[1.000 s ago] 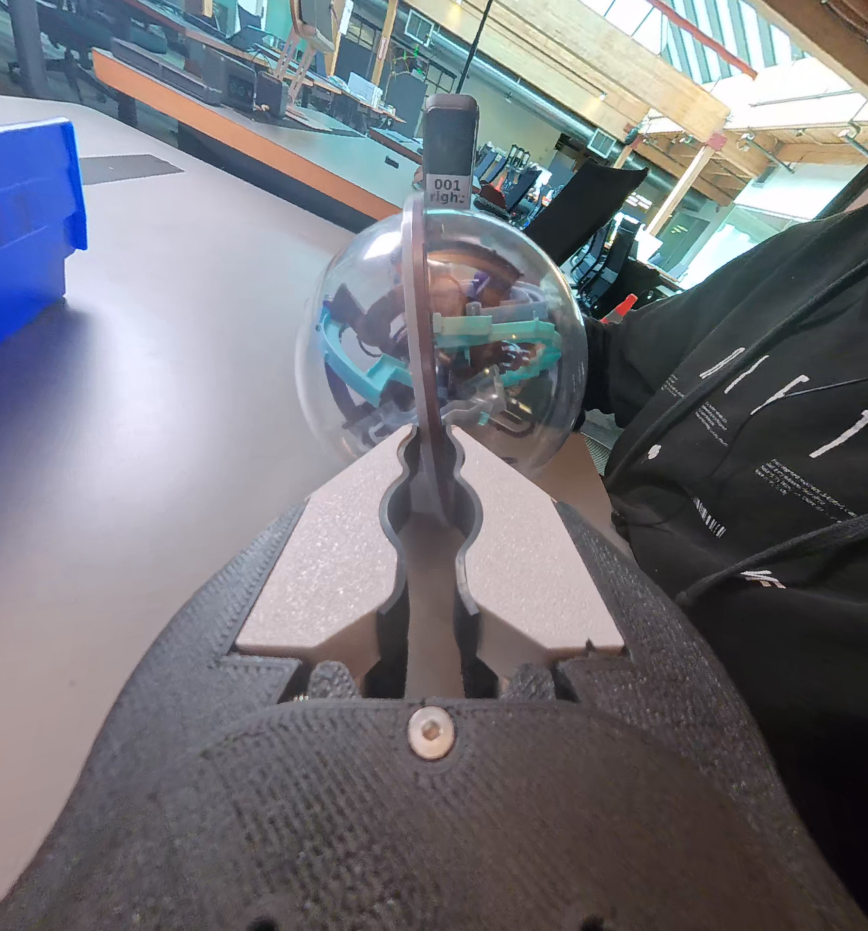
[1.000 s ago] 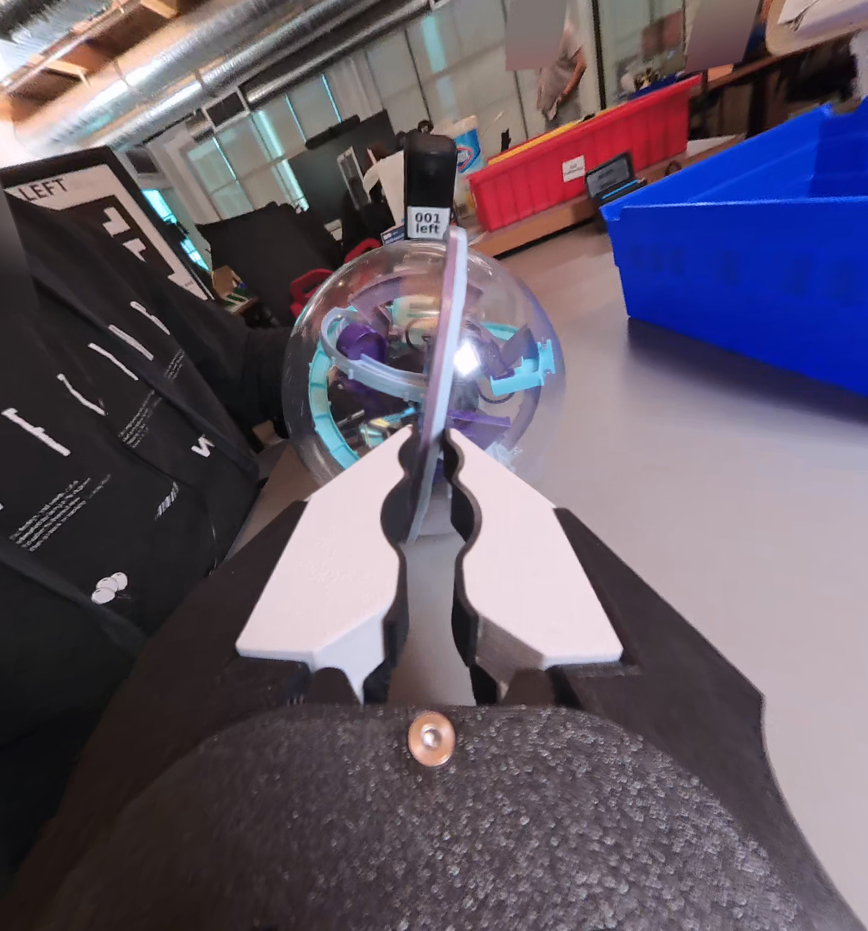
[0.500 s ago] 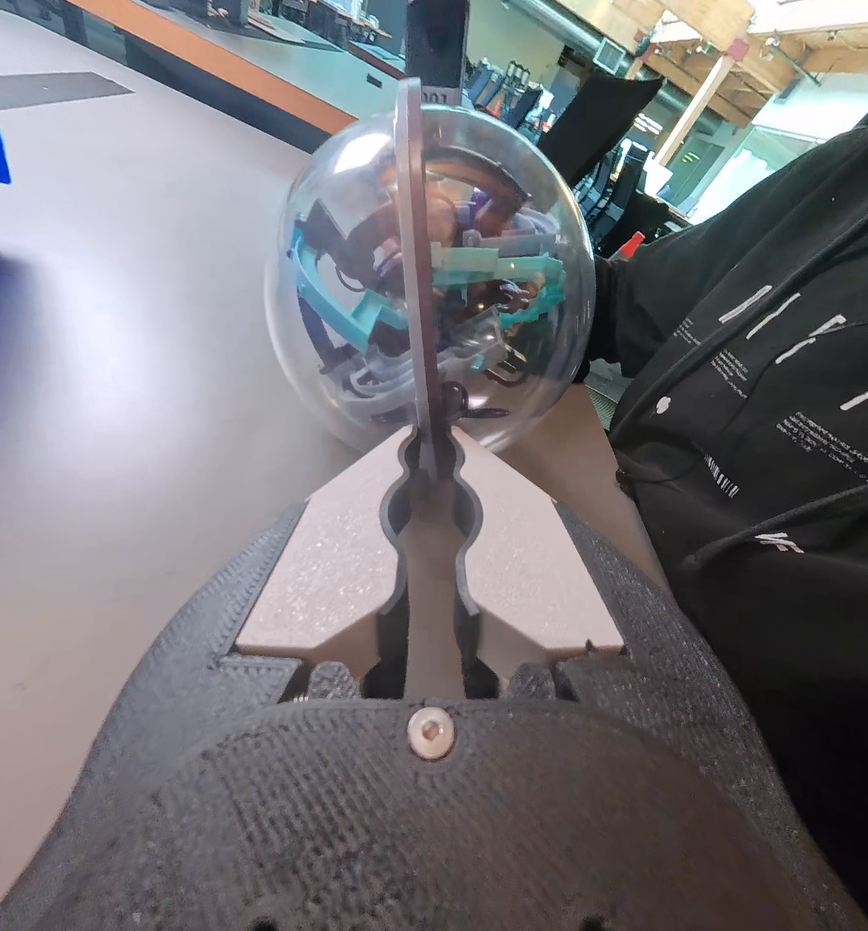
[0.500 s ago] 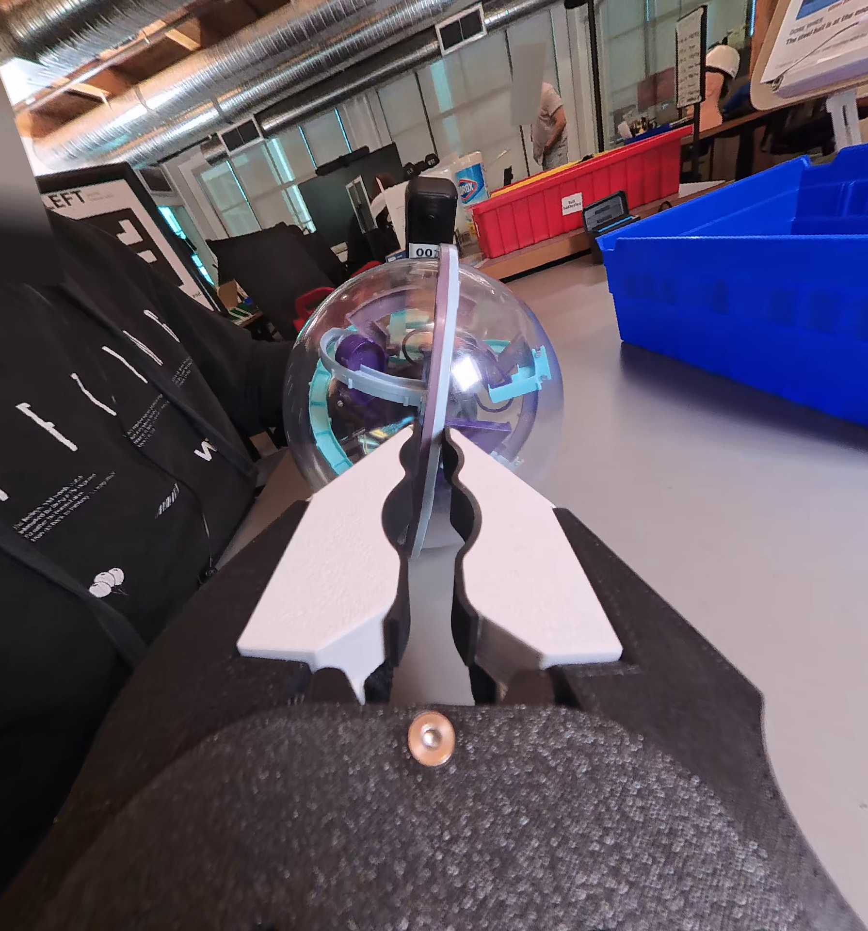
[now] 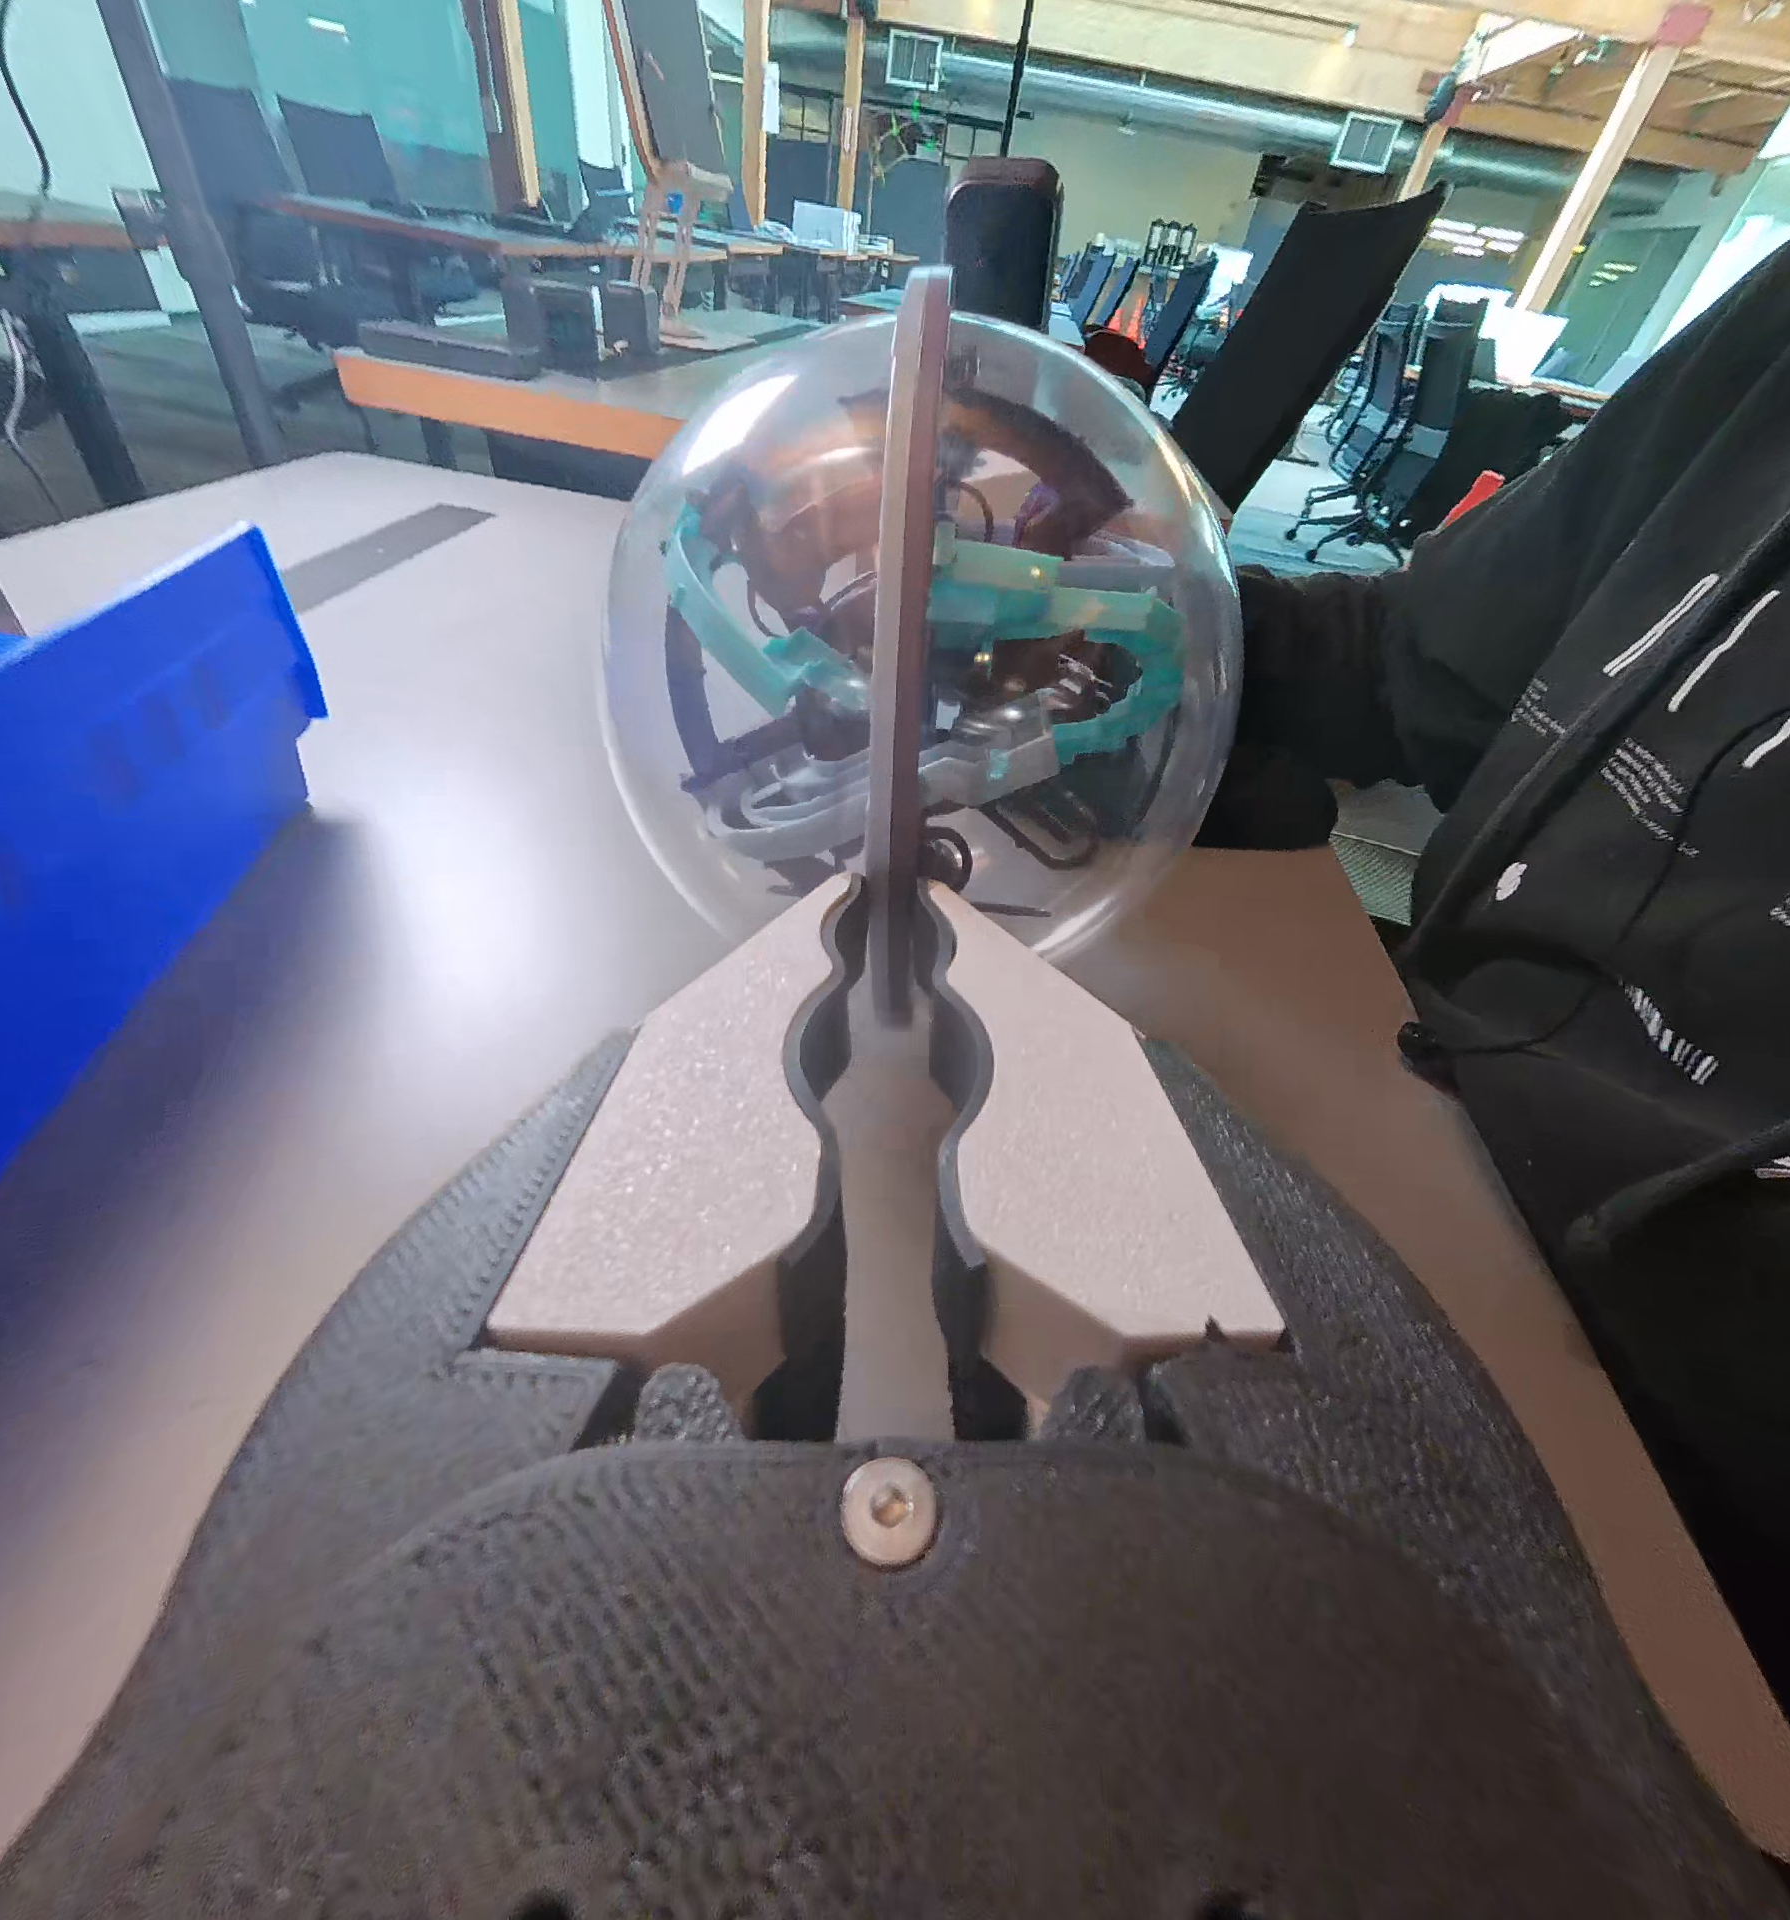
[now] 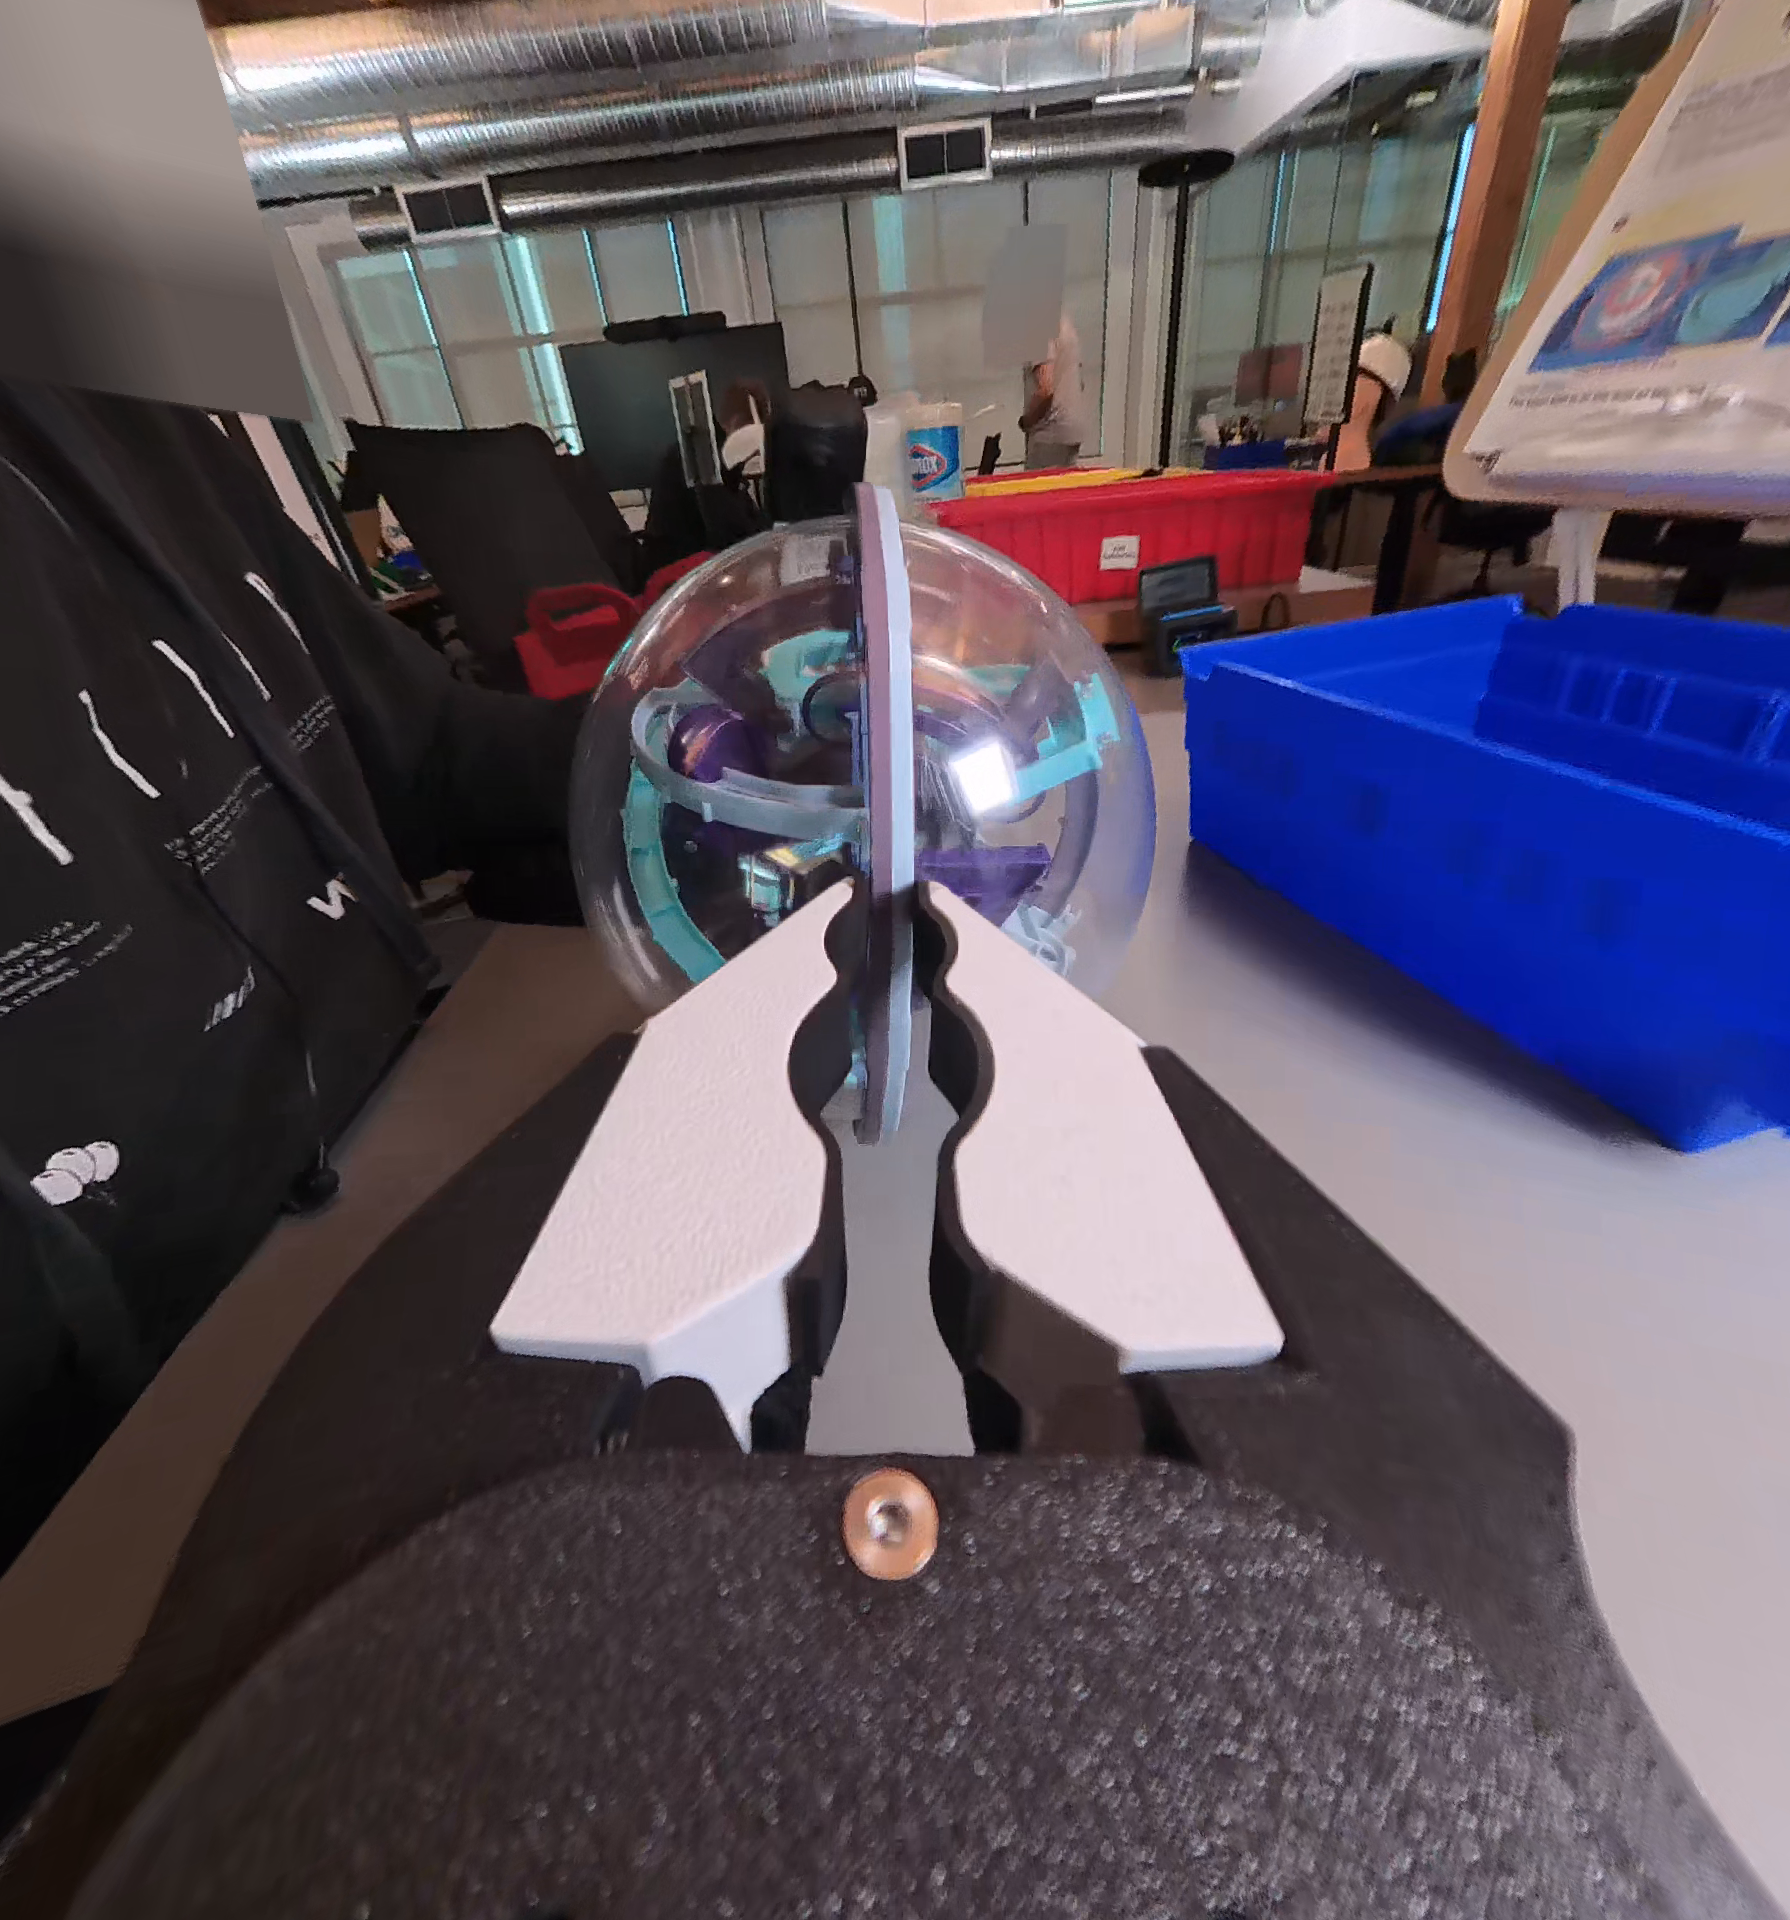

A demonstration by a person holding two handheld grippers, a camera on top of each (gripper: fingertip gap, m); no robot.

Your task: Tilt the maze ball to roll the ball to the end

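Both sets of jaws pinch the flat ring that girdles the maze ball [image 5: 922,634], one from each side, so the sphere hangs between them above the desk [image 5: 434,935]. The desk is a broad, smooth grey slab with a matte sheen. On it stands a blue bin [image 6: 1556,831] of glossy moulded plastic, boxy, with ribbed compartments inside. The person's black hooded top [image 5: 1618,831], soft cloth with white print, fills the side nearest the body. The ball is a clear hard shell around curved teal, grey and purple tracks (the little rolling ball inside cannot be made out). The left gripper [image 5: 893,914] has a coarse black printed body and pale, grainy wedge fingers [image 5: 704,1122] with scalloped inner edges; it points level, the ring standing upright in its tips. The right gripper [image 6: 886,914] matches it, fingers [image 6: 1078,1143] whiter, clamped on the ring's opposite edge.
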